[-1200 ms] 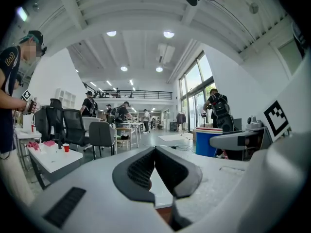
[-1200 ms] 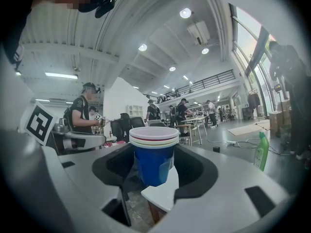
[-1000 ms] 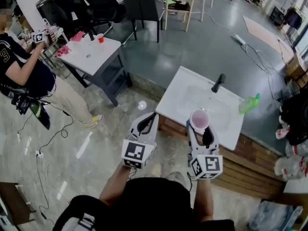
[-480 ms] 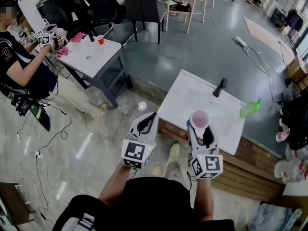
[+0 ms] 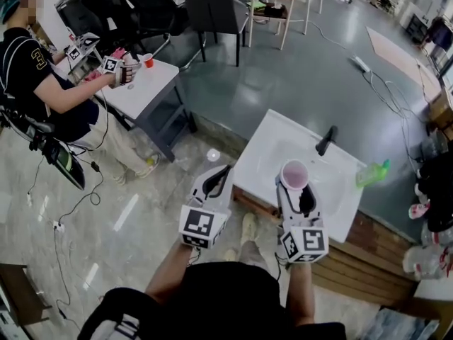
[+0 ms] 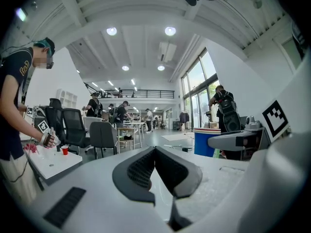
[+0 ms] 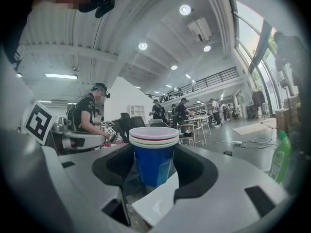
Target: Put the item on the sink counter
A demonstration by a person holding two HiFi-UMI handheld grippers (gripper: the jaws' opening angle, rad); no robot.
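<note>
Head view first: the sink counter [image 5: 258,147] is sitting lower and closer in the picture than a second ago. A shoe [image 5: 248,227] is stepping in just short of it, so the carrier is closing in, by my reading, with the set-down not yet done. The right gripper [image 5: 295,188] is carrying a stack of cups [image 5: 294,173], which is showing against the counter's near half but is not resting on it. From above, the top cup is looking empty. The basin [image 5: 311,163] is looking bare too, with the tap [image 5: 325,140] behind it and a green bottle [image 5: 371,173] at the far corner. The left gripper [image 5: 216,179] is riding alongside over the floor. Off to the left, a person [image 5: 42,76] is now reaching across the white table [image 5: 152,83] near a red cup [image 5: 148,59], contents impossible to tell.

Left gripper view: the left gripper [image 6: 154,152] is showing its jaws meeting tip to tip, with nothing between them.

Right gripper view: the right gripper [image 7: 153,171] is standing wide, its pads pressing either side of the stack of cups [image 7: 153,152]. The stack is upright, blue outermost, with several coloured rims nesting at the top.
</note>
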